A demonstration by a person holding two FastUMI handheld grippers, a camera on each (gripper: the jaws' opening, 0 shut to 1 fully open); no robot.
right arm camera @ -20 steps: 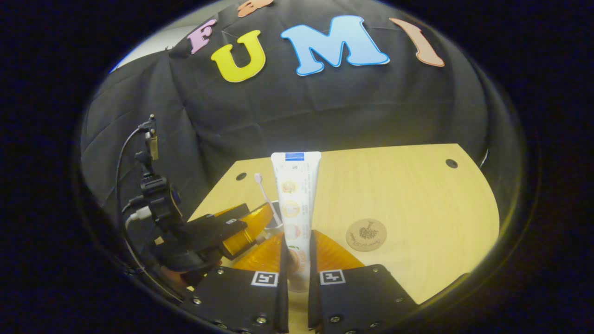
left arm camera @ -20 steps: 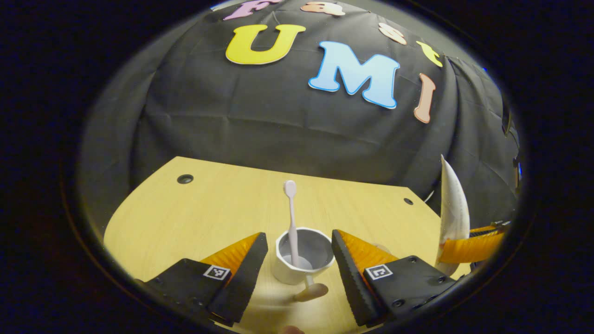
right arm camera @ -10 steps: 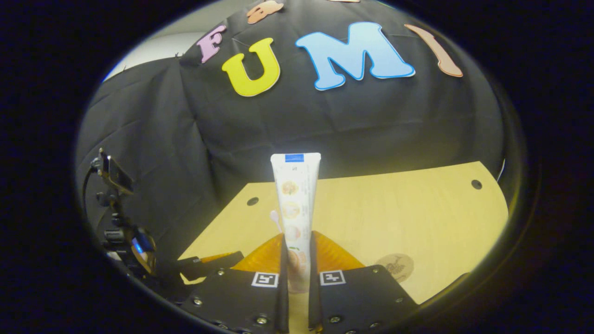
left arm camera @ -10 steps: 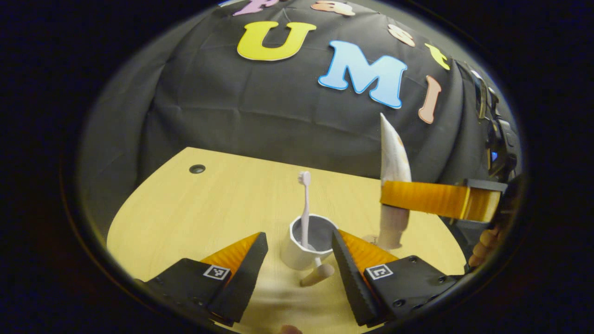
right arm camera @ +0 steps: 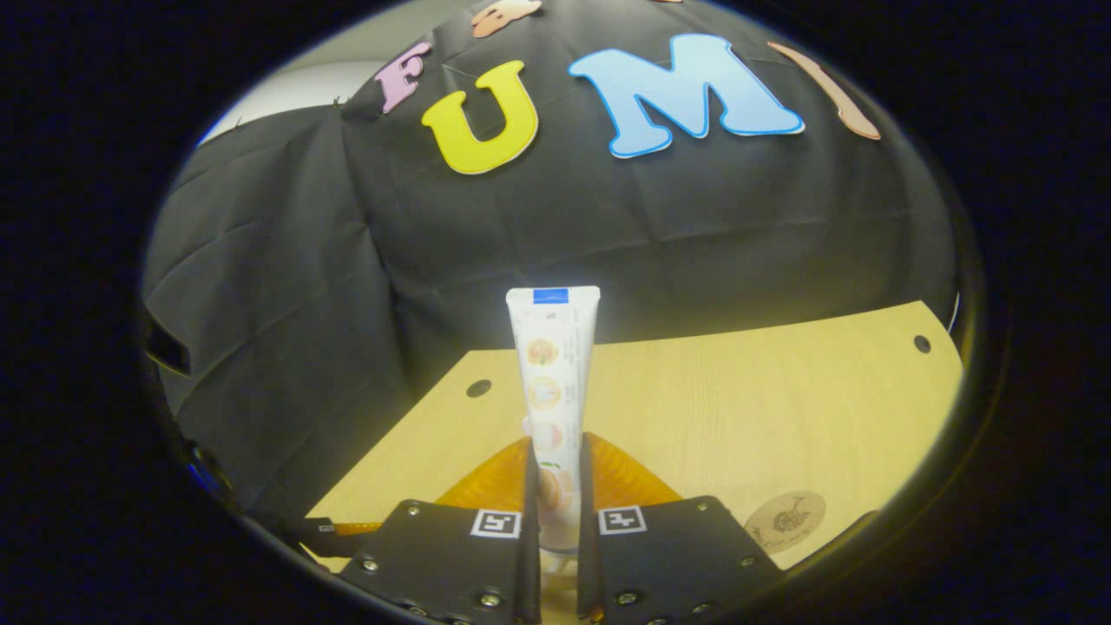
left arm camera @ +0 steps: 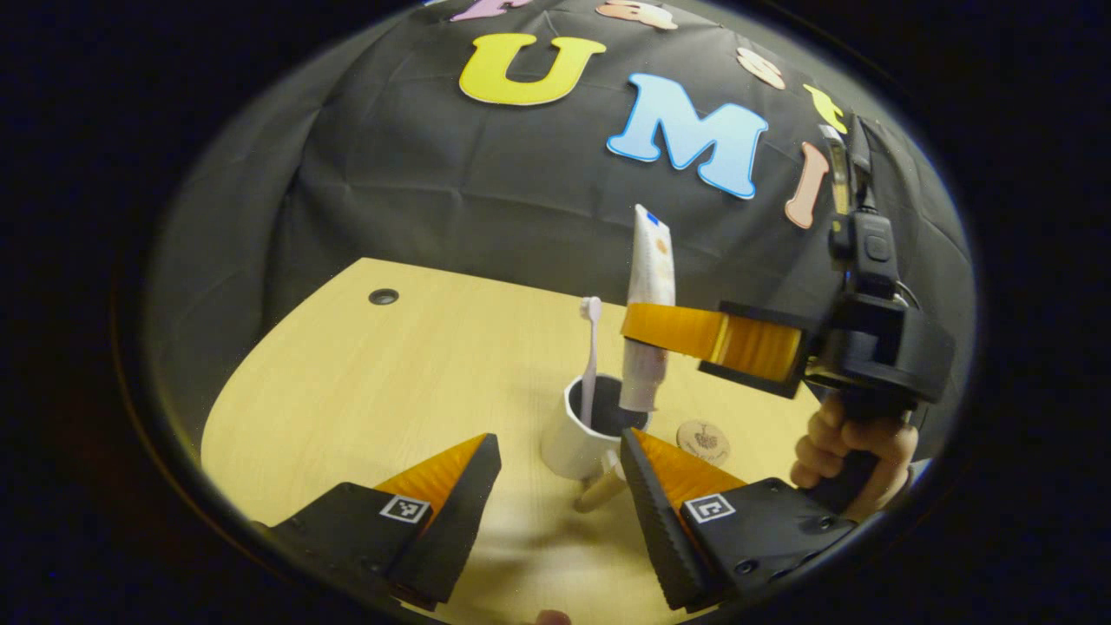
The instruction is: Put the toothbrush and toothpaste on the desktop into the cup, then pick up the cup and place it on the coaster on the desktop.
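Swinging in, the right gripper [left arm camera: 647, 328], clamped on the upright toothpaste [left arm camera: 649, 286], now hangs cap-down right over the cup [left arm camera: 583, 430]; left gripper [left arm camera: 560, 456] gapes empty.

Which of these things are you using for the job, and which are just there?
For the job: toothpaste, held in the right gripper; toothbrush, standing in the cup; coaster.
Just there: desk; the two holes in it, one at; left gripper, open.
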